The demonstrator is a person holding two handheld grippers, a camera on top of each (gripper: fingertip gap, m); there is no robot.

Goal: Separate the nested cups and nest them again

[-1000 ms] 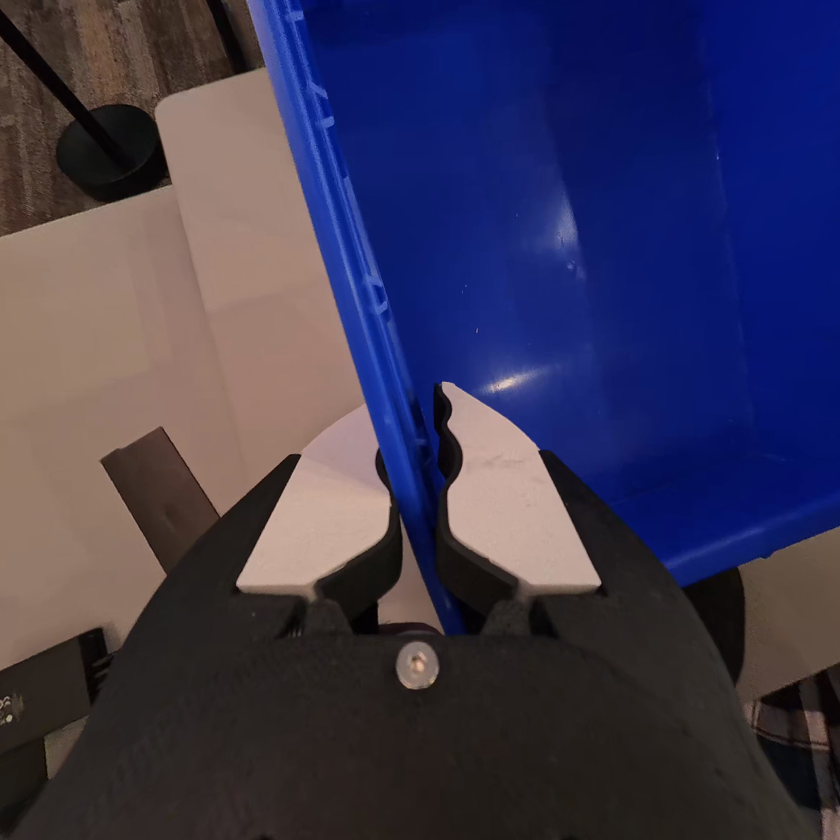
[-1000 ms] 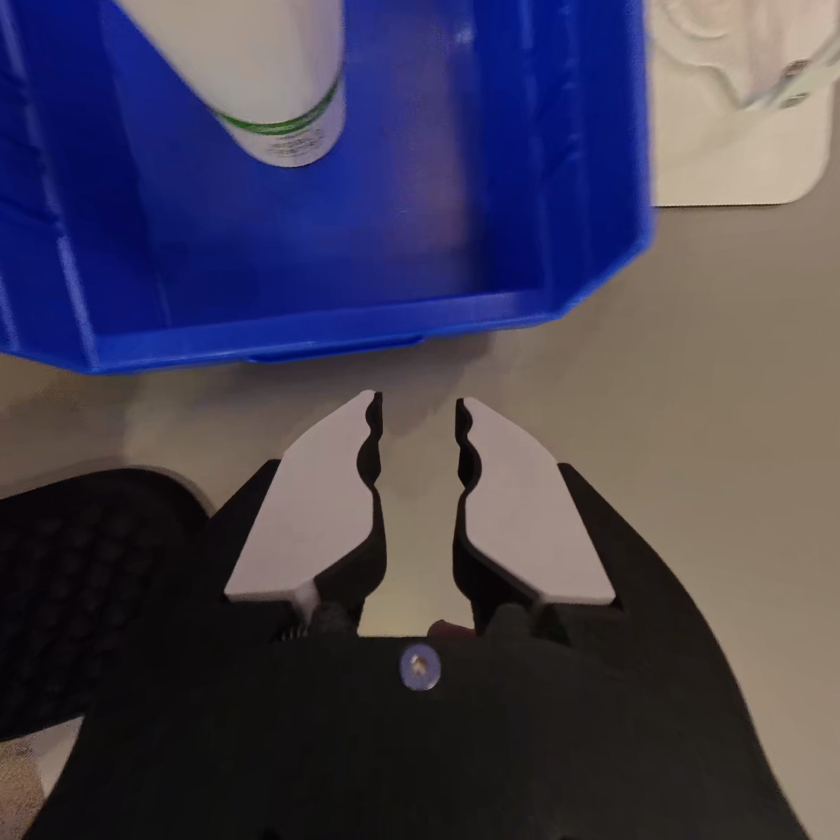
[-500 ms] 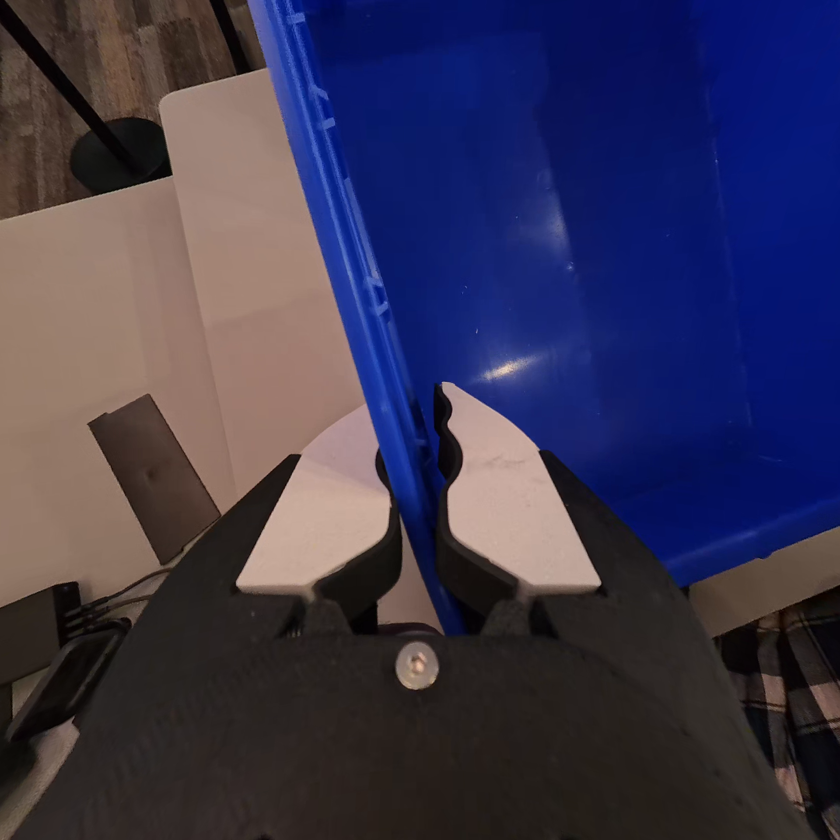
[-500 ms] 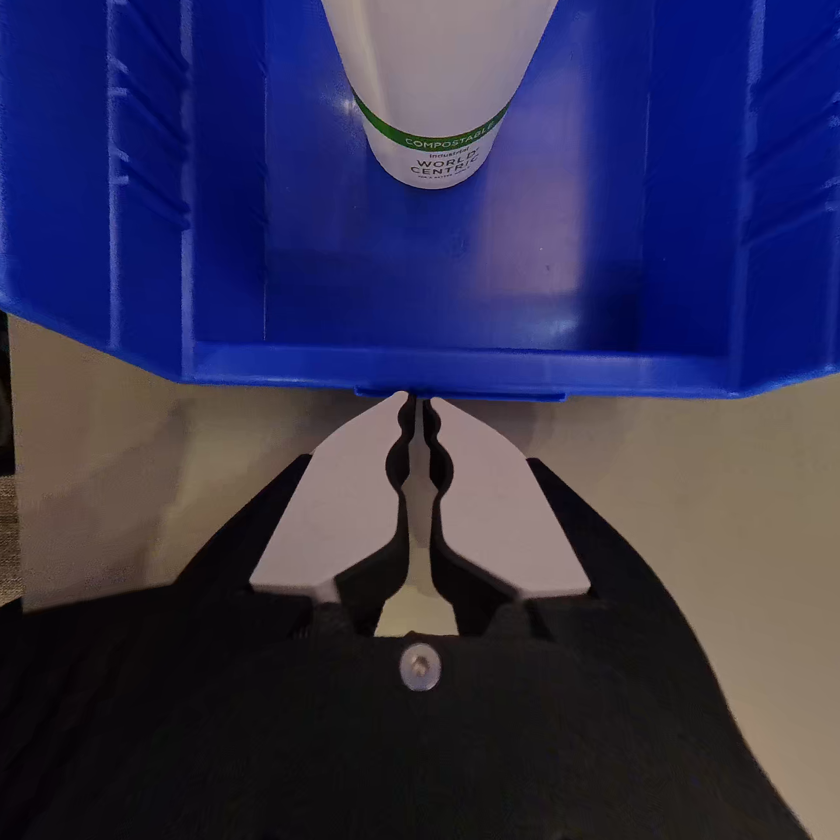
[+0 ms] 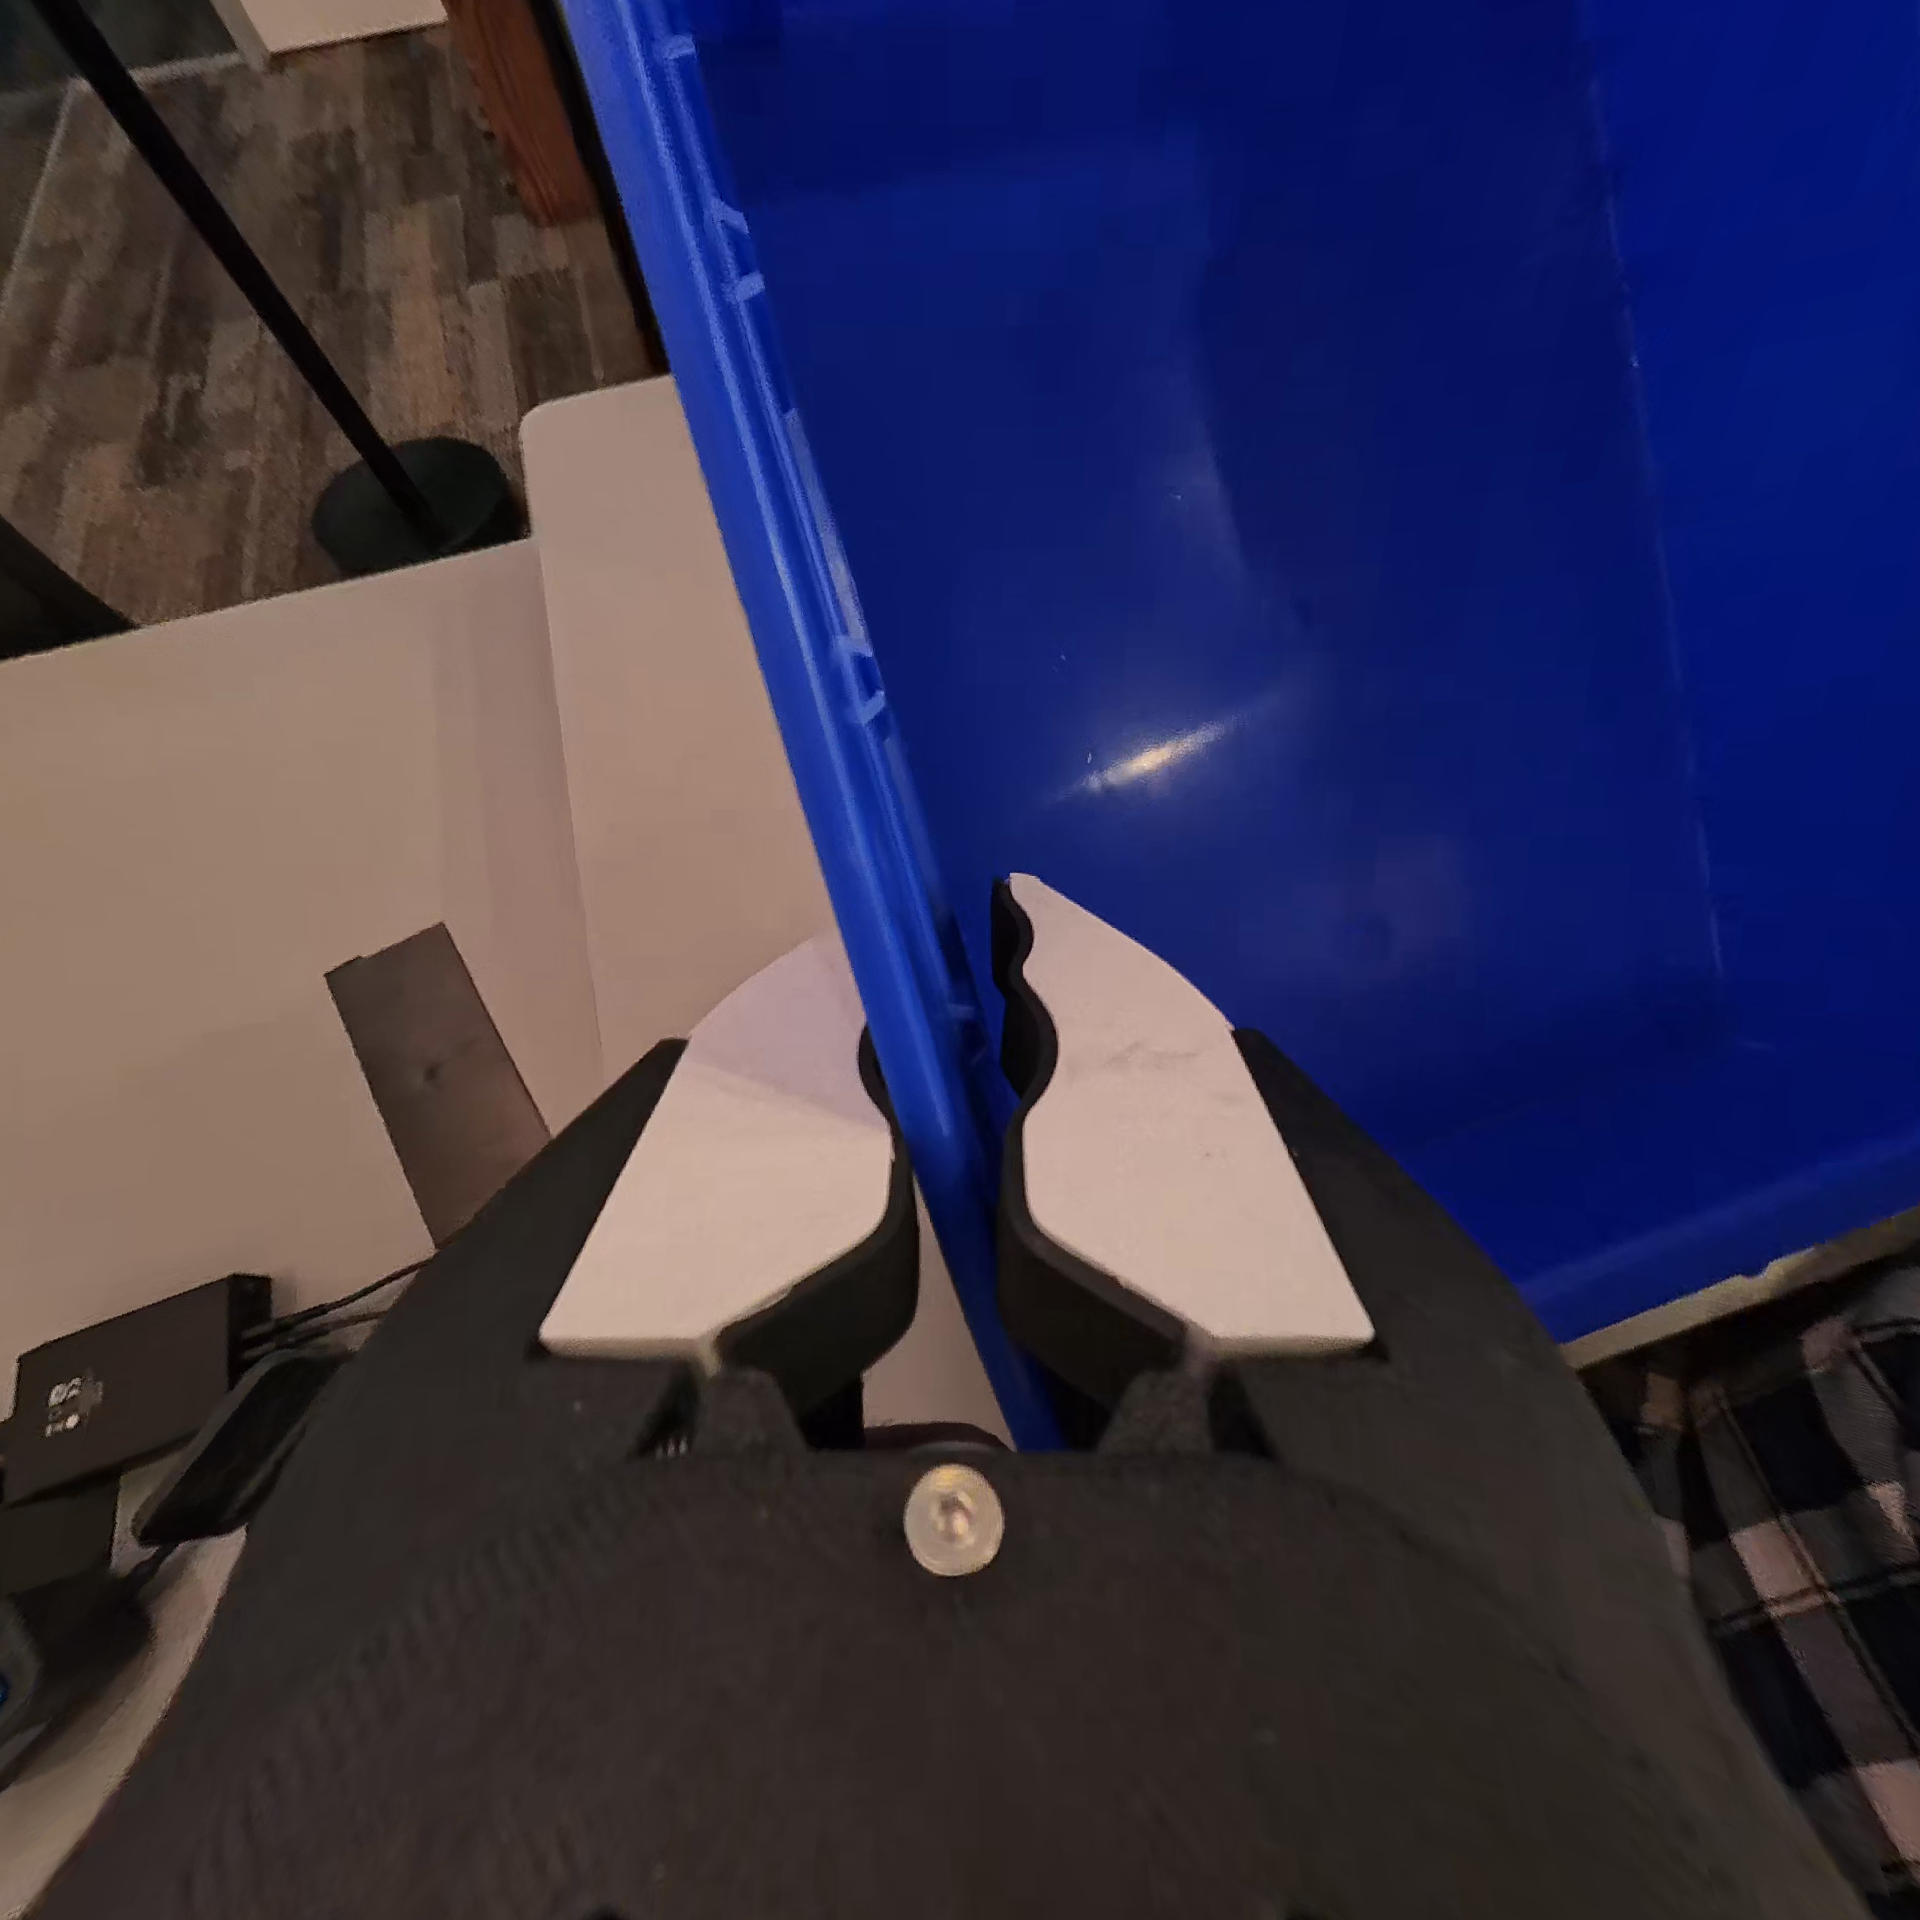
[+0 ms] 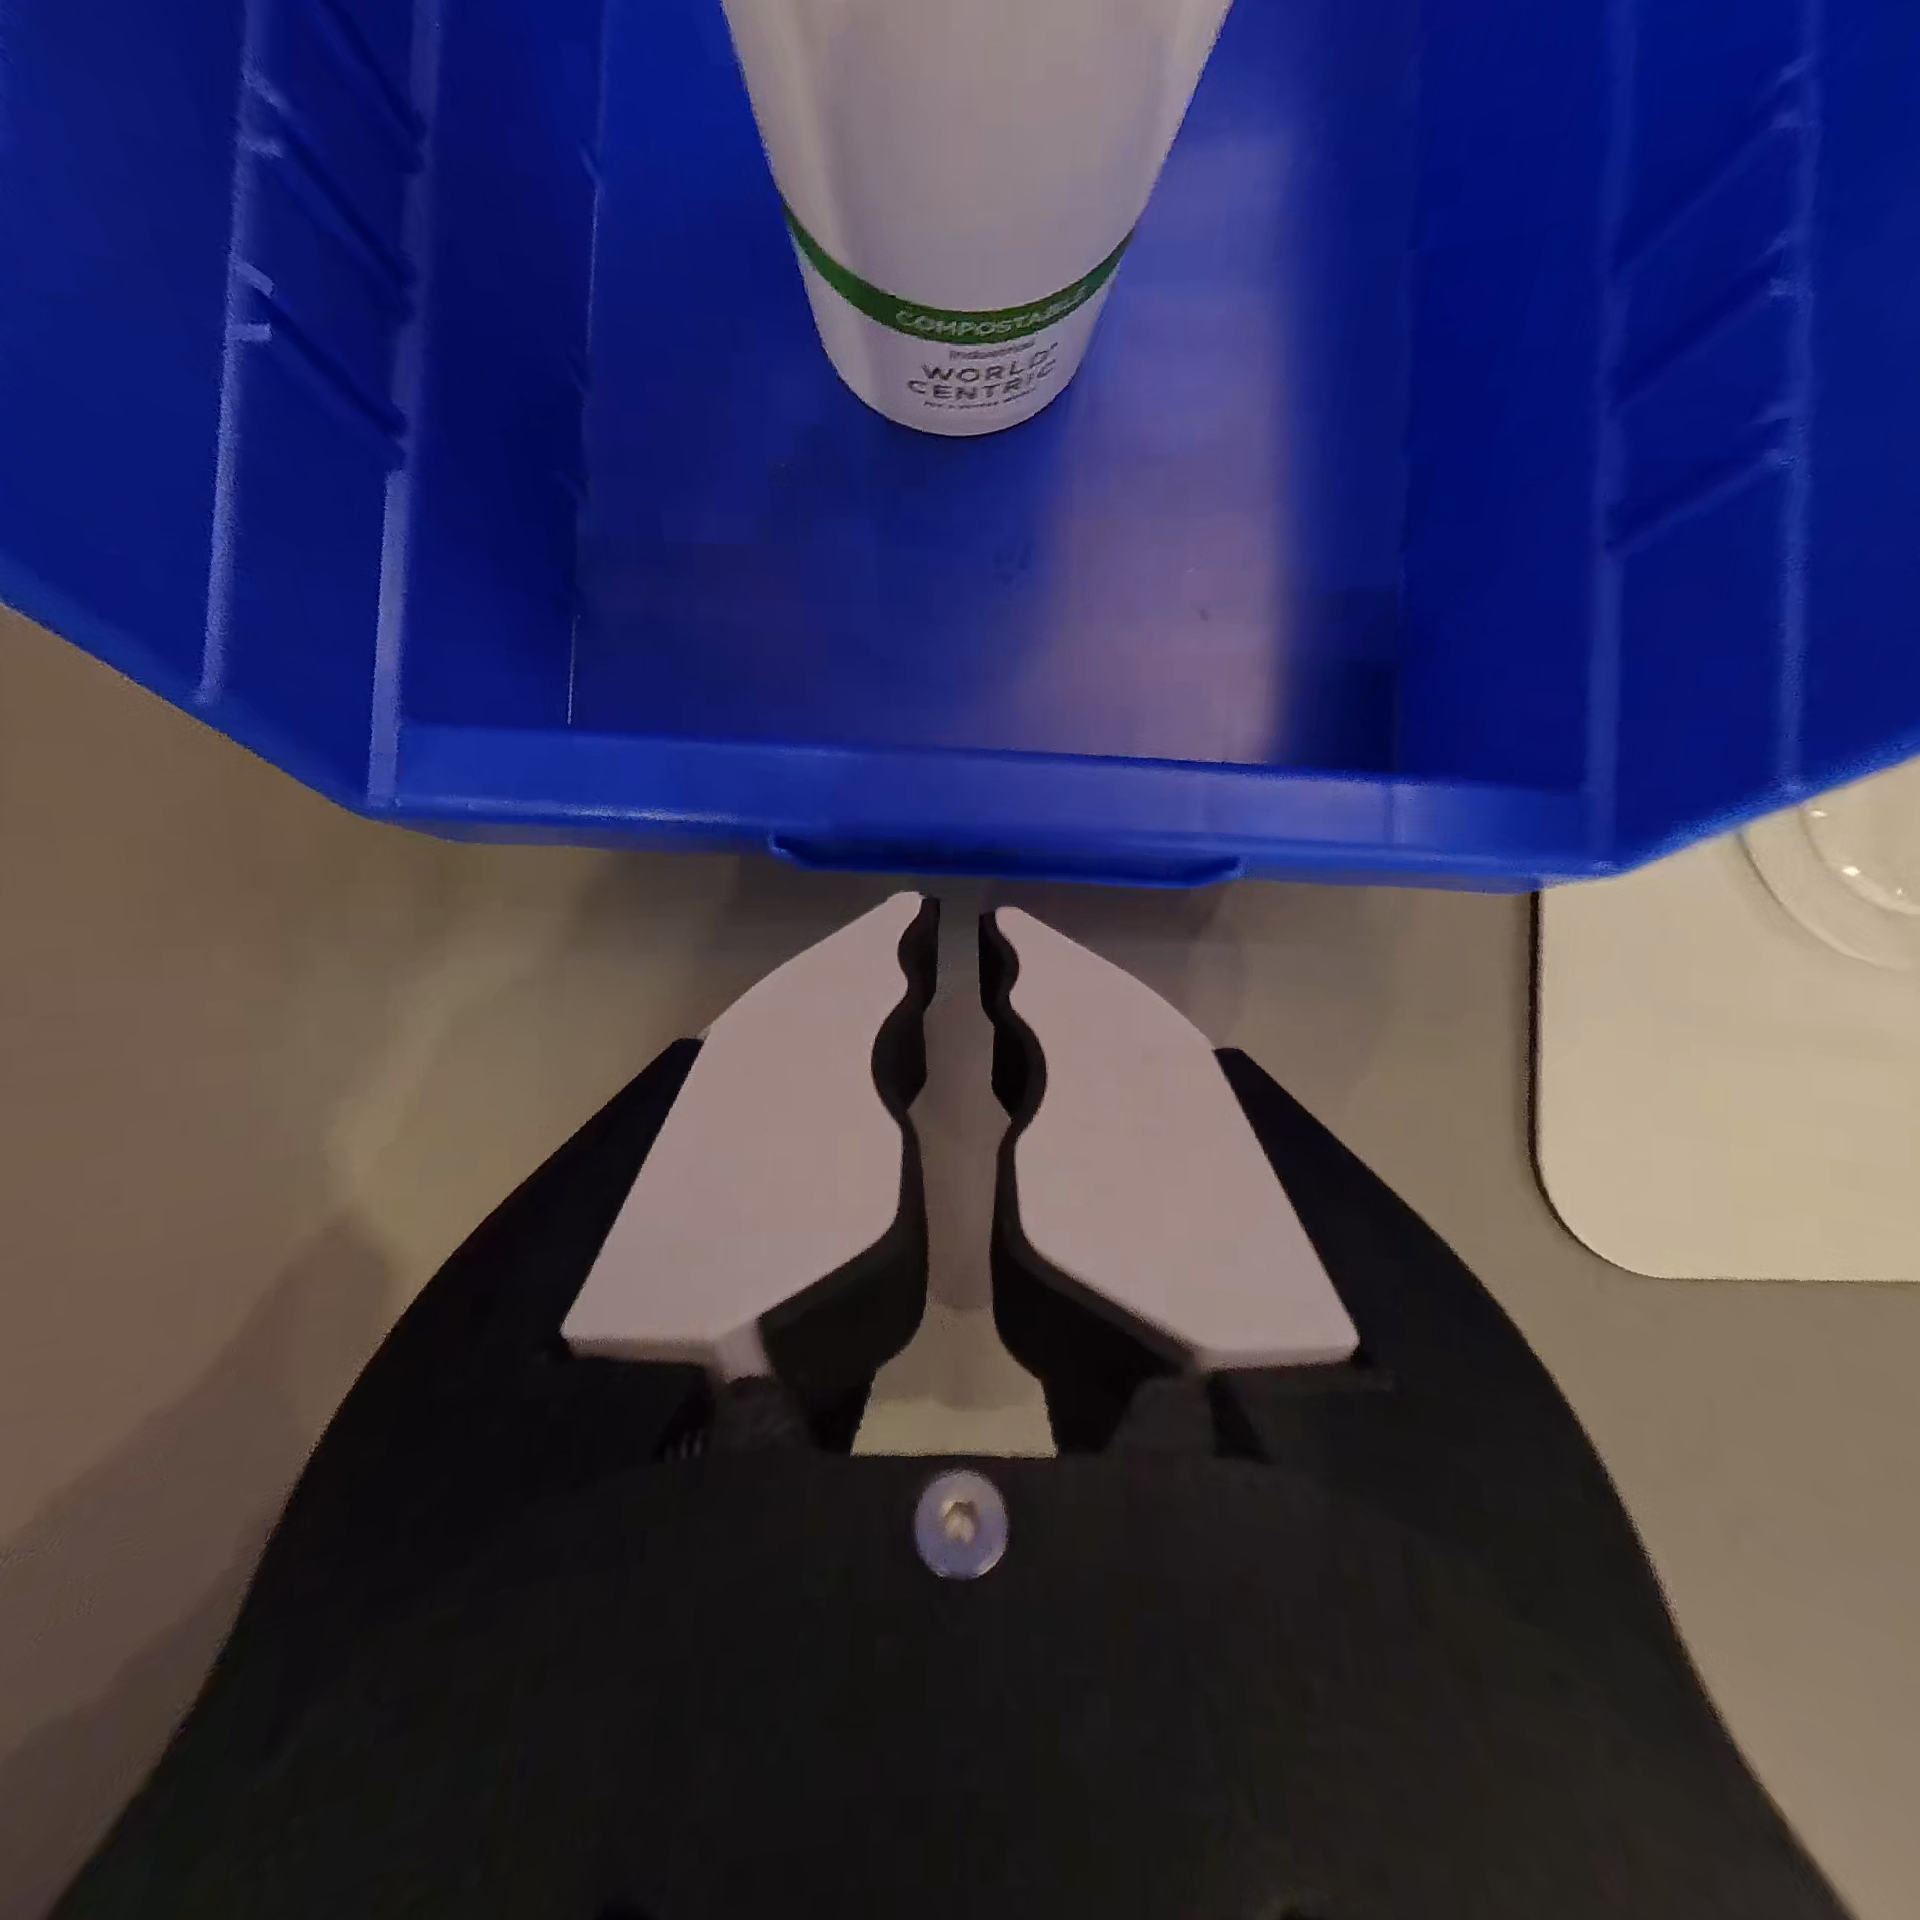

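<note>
My left gripper (image 5: 935,935) is shut on the side wall of a blue plastic bin (image 5: 1351,520), one finger outside the wall and one finger (image 5: 1122,1091) inside. The left wrist view shows only bare blue floor inside the bin. In the right wrist view the same bin (image 6: 987,790) stands on the table, and a white paper cup (image 6: 961,208) with a green band stands in it; its top is cut off by the frame. My right gripper (image 6: 958,914) sits just in front of the bin's front lip, its fingertips a narrow gap apart with only table between them.
A white mat (image 6: 1714,1091) with a clear glass-like thing (image 6: 1849,894) lies right of the bin. The left wrist view shows white table tops (image 5: 260,831), a dark flat strip (image 5: 436,1060), black devices with cables (image 5: 114,1382), a black stand base (image 5: 416,509) and plaid cloth (image 5: 1787,1507). One gripper's finger ends stand about 50 centimeters off the other's.
The bin stays fixed in my left grasp while the background slides, so both moved together. My right gripper came up to the bin's front lip and narrowed from wide open to a slim gap.
</note>
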